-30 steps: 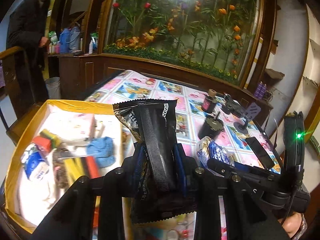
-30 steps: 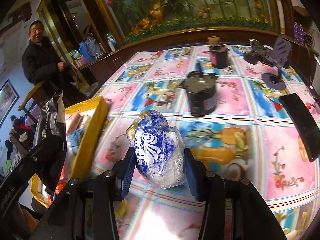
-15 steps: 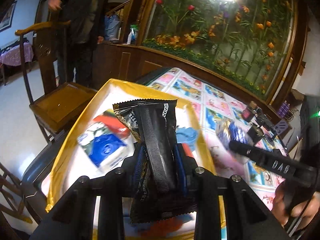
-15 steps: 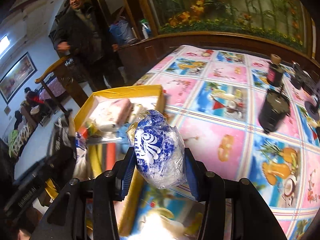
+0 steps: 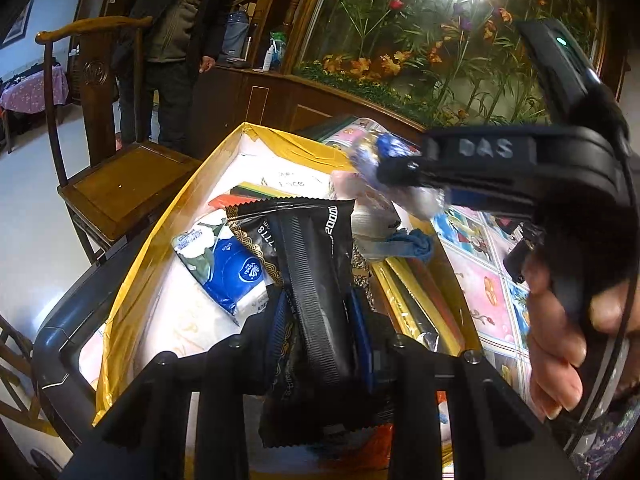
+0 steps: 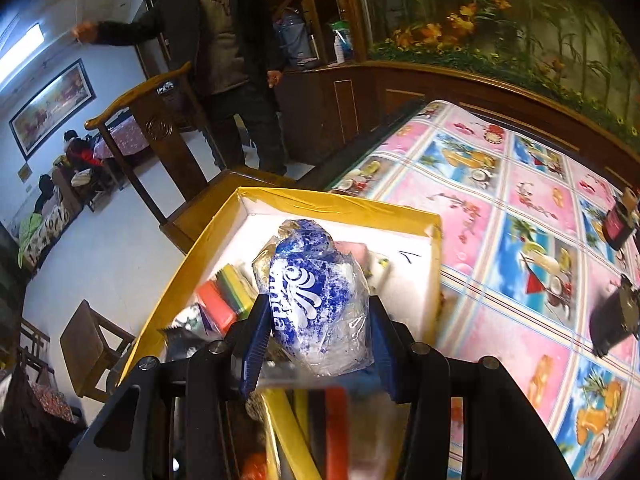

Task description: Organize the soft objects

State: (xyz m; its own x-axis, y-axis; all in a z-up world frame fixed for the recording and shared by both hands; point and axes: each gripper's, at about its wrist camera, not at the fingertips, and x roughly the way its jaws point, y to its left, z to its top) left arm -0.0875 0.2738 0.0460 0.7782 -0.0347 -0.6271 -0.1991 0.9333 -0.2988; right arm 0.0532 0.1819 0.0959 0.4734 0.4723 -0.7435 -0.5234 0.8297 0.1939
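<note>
My left gripper (image 5: 320, 320) is shut on a black snack packet (image 5: 316, 276), held upright over the yellow box (image 5: 152, 248). My right gripper (image 6: 316, 340) is shut on a crumpled blue-and-white plastic pack (image 6: 316, 300), also above the yellow box (image 6: 208, 240). In the left wrist view the right gripper (image 5: 408, 176) reaches in from the right with that pack (image 5: 384, 156), a hand (image 5: 560, 328) behind it. Inside the box lie a blue tissue pack (image 5: 228, 264), a blue cloth (image 5: 412, 244) and coloured sponges (image 6: 224, 296).
The box sits at the edge of a table with a pink and blue picture cloth (image 6: 520, 240). Dark jars (image 6: 616, 320) stand at the right. A wooden chair (image 5: 116, 184) stands beside the box, and a person in a dark coat (image 6: 228, 60) stands behind it.
Both grippers have swung left from over the tablecloth to above the yellow box, each keeping its packet. The right gripper has come in close beside the left one.
</note>
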